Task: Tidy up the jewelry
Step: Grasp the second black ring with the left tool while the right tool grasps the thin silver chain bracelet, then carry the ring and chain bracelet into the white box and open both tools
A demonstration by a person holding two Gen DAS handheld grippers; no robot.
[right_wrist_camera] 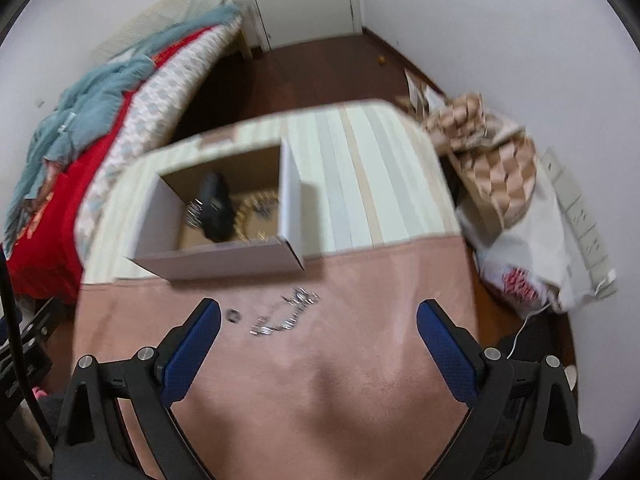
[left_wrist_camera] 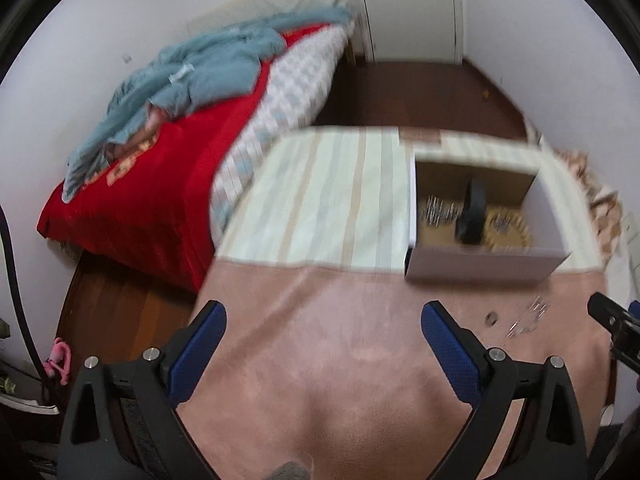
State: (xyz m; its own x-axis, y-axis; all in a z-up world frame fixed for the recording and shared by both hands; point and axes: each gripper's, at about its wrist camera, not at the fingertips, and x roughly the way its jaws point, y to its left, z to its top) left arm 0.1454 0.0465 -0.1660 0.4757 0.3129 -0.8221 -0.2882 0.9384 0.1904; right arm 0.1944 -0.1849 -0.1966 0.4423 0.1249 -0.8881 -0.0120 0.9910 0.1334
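Observation:
A white cardboard box [left_wrist_camera: 480,266] [right_wrist_camera: 224,258] stands open on the table, holding a black object [left_wrist_camera: 472,216] [right_wrist_camera: 216,208], a gold chain [right_wrist_camera: 244,216] and silver pieces. A silver chain [right_wrist_camera: 286,314] [left_wrist_camera: 528,316] and a small ring [right_wrist_camera: 233,315] [left_wrist_camera: 491,319] lie on the pink cloth in front of the box. My left gripper [left_wrist_camera: 324,312] hovers open over the pink cloth, left of the jewelry. My right gripper [right_wrist_camera: 318,312] is open too, with the chain and ring lying between its fingers, nearer the left one. The right gripper's tip [left_wrist_camera: 612,320] shows in the left wrist view.
The table [left_wrist_camera: 320,200] carries a pink and striped cloth. A bed [left_wrist_camera: 160,160] with a red cover and blue blanket stands at the left. A patterned bag and white sack [right_wrist_camera: 512,200] sit on the floor at the right. A white door [right_wrist_camera: 300,0] is beyond.

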